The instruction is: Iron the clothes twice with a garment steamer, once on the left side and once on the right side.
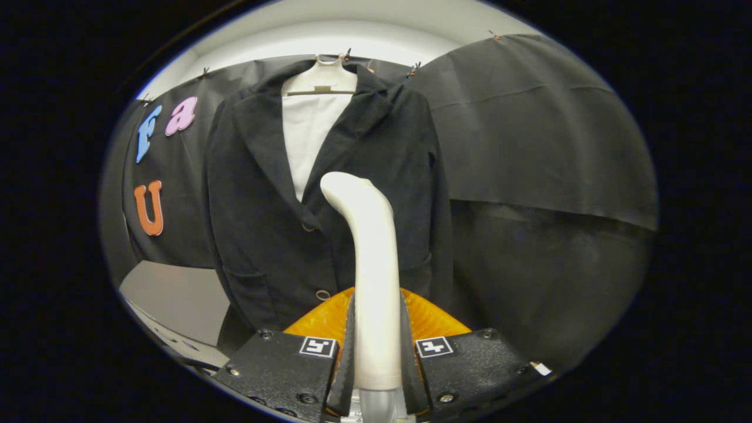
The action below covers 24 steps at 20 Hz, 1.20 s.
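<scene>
1. Between the two black fingers [348,352] of the gripper [376,352] stands a cream-white plastic garment steamer [370,276], upright, both fingers clenched against its handle.
2. Its curved head bends left at the top, in front of the jacket's chest.
3. Beyond it hangs a dark corduroy jacket [270,235] over a white shirt [305,135], on a pale hanger [320,79] against the booth's black cloth wall [529,147].
4. An orange part [320,320] of the gripper shows behind the fingers.

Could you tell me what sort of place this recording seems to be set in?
Probably a staged booth, not a home: black cloth wall behind, a dark jacket on a hanger pinned up against it, and the tool shut on a white garment steamer just before it.
</scene>
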Tool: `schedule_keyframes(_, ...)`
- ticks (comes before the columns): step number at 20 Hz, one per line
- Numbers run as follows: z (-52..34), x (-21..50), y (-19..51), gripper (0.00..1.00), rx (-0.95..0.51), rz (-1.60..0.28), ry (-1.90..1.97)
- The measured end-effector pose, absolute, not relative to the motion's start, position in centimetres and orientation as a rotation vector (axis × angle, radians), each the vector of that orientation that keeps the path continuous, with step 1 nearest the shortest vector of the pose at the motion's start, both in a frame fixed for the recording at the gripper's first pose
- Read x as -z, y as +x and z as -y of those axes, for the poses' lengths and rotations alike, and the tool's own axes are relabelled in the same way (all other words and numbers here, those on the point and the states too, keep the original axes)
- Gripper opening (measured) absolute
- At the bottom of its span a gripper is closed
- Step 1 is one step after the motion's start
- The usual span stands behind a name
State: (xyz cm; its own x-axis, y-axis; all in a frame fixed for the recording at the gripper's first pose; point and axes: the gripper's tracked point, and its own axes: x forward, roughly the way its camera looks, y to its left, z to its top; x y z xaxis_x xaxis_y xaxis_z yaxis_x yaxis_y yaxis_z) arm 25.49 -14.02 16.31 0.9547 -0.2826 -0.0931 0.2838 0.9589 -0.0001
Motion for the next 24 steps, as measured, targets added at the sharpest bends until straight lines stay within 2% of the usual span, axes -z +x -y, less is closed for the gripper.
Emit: schedule_keyframes(24, 14.7, -4.2, 24.6, 0.36, 0.278, -0.314, 0.007)
